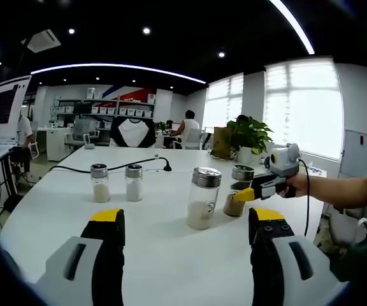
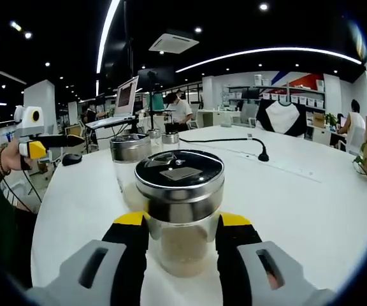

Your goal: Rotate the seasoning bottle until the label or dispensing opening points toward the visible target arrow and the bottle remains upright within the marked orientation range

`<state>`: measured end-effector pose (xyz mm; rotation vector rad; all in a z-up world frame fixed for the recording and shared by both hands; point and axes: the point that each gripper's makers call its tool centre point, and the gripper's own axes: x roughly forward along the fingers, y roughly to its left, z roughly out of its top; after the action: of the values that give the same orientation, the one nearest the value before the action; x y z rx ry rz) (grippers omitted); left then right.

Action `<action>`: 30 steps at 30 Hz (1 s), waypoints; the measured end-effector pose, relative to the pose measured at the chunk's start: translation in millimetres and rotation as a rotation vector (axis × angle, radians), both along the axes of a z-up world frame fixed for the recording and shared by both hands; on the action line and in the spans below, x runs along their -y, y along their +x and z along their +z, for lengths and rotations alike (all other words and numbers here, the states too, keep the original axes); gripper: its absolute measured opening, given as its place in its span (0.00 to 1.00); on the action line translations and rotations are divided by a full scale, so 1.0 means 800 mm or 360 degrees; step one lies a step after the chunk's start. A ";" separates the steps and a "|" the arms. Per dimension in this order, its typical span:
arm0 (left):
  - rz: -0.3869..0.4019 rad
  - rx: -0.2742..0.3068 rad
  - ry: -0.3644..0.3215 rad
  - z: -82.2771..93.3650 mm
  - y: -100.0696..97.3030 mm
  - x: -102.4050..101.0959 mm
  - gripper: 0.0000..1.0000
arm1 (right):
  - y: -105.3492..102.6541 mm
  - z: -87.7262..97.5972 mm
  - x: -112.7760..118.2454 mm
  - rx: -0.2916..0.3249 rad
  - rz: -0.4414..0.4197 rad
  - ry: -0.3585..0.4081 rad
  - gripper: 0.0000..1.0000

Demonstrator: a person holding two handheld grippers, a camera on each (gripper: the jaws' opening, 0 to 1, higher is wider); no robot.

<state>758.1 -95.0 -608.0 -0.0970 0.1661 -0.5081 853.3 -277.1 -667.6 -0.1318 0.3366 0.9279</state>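
Two yellow-tipped jaws of the right gripper [image 2: 182, 237] stand on either side of a seasoning bottle [image 2: 179, 213], a clear glass jar with a steel lid and brownish powder inside; the pads sit close against the glass, though whether they actually press it cannot be told. The bottle stands upright on the white table [image 2: 311, 191]. In the left gripper view the same bottle [image 1: 237, 191] shows at the right, with the right gripper [image 1: 250, 193] reaching to it from a hand [image 1: 296, 185].

Left gripper [image 1: 187, 223]: jaws spread wide, nothing between them, above bare tabletop [image 1: 171, 261]. From the right gripper view it appears at the far left [image 2: 43, 145], held in a hand.

Beyond the held bottle stands a second jar [image 2: 129, 162] with pale contents, seen from the left gripper view as the taller jar [image 1: 202, 197] just beside it. Two small shakers [image 1: 116, 183] stand together further left. A black cable [image 1: 113, 167] runs across the table behind them, and a potted plant [image 1: 248, 137] stands at the far edge.
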 end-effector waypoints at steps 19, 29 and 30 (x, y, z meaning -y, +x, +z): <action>-0.0008 -0.0019 0.0008 -0.003 0.001 0.003 0.84 | 0.004 0.013 0.000 -0.0022 -0.0126 0.0079 0.59; -0.0023 -0.0016 0.0001 -0.002 0.001 0.007 0.84 | 0.008 0.033 0.013 -0.0023 -0.0442 0.0186 0.63; -0.0025 -0.0019 -0.0004 -0.003 0.001 0.008 0.84 | 0.007 0.032 0.013 -0.0022 -0.0468 0.0178 0.63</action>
<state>759.3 -101.8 -610.4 -0.1010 0.1778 -0.5237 859.0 -287.4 -642.2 0.0269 0.3069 0.6549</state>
